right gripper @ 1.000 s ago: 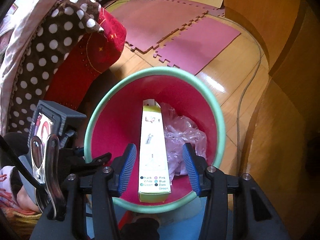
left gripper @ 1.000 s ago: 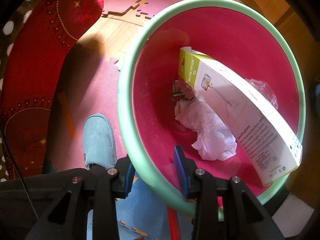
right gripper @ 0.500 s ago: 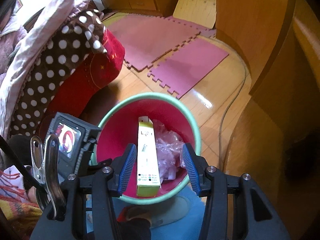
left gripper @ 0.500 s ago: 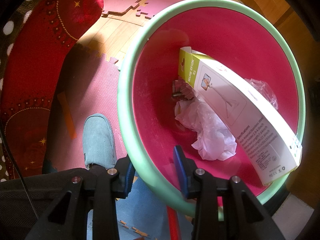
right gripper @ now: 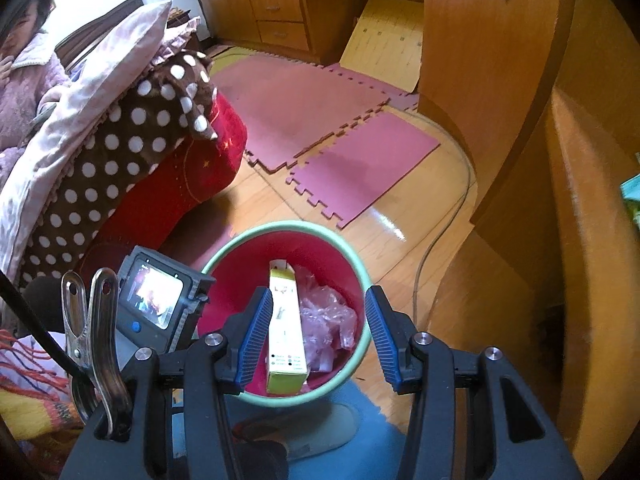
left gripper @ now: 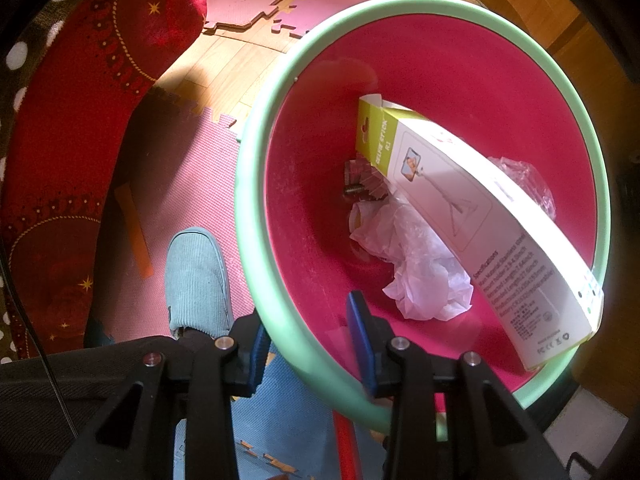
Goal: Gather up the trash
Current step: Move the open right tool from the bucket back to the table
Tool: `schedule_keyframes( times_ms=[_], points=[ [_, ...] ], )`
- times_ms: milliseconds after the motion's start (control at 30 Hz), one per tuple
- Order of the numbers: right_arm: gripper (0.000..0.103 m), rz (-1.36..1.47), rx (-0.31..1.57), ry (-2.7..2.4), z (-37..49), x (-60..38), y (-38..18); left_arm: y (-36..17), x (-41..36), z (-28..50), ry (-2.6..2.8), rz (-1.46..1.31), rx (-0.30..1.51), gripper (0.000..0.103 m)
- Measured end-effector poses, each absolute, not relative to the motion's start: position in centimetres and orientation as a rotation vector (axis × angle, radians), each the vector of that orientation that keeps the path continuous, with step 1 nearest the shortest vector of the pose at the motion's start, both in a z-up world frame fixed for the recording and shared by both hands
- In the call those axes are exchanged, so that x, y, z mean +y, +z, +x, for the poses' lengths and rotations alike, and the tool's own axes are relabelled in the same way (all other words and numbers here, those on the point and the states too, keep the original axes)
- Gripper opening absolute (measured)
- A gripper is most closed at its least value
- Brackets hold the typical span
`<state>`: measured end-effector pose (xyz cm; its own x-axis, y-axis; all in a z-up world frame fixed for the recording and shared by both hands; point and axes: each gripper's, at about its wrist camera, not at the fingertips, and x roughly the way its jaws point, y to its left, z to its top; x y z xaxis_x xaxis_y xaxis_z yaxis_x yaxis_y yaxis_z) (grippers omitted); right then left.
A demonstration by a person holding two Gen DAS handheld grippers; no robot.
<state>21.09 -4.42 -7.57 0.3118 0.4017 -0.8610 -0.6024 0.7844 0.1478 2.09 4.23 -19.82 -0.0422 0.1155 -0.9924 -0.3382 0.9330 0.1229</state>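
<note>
One long carton [left gripper: 472,216], white with a lime-green end, leans inside the bin [left gripper: 256,216], a pink bucket with a mint-green rim; its lower end rests on the rim. Crumpled white paper [left gripper: 416,264] and clear plastic wrap [left gripper: 524,184] lie in the bin beneath the carton. Left gripper [left gripper: 308,344]: jaws clamp the bin's near rim, one inside and one outside. Right gripper [right gripper: 314,340]: jaws wide, empty, above the bin, carton between them in view. Legible on carton: "SELFIE STICK", "Specifications".

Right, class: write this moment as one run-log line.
left gripper: shut on green-rimmed pink plastic bin | right gripper: open, above bin | long white-and-lime cardboard box: in bin
</note>
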Motion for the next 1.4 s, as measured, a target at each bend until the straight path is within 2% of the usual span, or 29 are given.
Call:
schedule_keyframes(
  times_ms=[867,1400],
  points=[
    [0.049,-0.171,0.862,0.509,20.8,-10.7,1.4,-19.8,4.2,2.1,0.369,-0.176,1.573,0.038],
    [0.049,-0.107,0.782,0.291,22.9,-17.9,5.4,-19.7,4.2,2.1,0.371,-0.176,1.574,0.038]
  ],
)
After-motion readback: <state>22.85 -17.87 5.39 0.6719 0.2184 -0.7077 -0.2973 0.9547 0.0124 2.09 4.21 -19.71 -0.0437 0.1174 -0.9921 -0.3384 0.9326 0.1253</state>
